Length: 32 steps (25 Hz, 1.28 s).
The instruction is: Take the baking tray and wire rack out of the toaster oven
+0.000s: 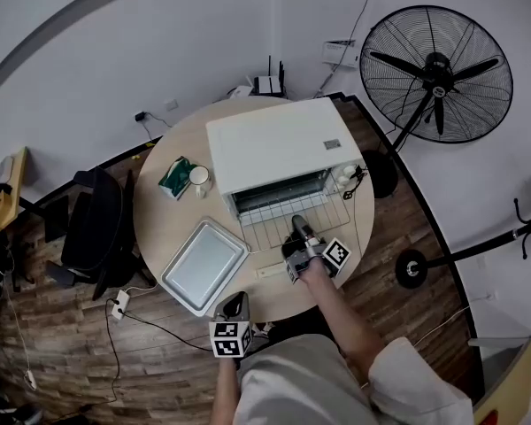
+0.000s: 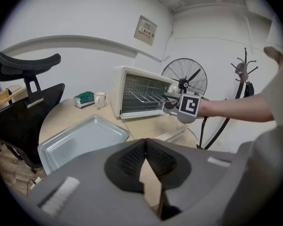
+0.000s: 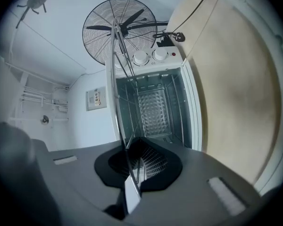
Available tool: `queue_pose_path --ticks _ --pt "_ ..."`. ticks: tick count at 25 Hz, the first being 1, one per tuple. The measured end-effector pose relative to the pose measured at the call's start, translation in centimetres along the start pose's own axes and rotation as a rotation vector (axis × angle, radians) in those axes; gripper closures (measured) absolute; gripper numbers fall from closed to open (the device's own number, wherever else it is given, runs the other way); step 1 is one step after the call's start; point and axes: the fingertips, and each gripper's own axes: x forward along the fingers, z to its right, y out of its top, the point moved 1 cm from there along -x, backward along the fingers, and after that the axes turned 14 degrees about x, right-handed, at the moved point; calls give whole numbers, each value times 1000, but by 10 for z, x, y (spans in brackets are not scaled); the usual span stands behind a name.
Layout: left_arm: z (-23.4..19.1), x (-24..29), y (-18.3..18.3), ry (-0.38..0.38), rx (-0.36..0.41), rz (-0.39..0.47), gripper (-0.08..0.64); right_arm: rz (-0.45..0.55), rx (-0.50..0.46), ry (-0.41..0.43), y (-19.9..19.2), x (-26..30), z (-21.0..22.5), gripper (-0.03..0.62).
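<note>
I had the right tool [image 3: 132,147] clamped shut on the front wire of the wire rack [image 1: 283,222], which I judged light, stiff and slippery, partly out of the toaster oven [image 1: 279,149] ahead, while the left tool [image 2: 145,142] was closed and empty behind the baking tray [image 2: 80,140] on the desk [image 1: 159,224].

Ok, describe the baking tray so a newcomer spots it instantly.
Find the round wooden table with the white toaster oven. The baking tray lies flat before the oven's left corner. It is a solid silvery pan, unlike the wire rack of thin bars.
</note>
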Motion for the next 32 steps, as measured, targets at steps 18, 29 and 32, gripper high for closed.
queue_pose_path --ticks 18,29,32 --pt "5 3 -10 -21 -44 -17 504 -106 -85 -11 -20 -78 15 591" --pt "-71 -37 -28 195 -229 41 505 -239 -201 -138 -57 -105 56 591" --pt "-88 -56 -38 264 -271 47 505 -307 -254 -149 -78 -102 64 591"
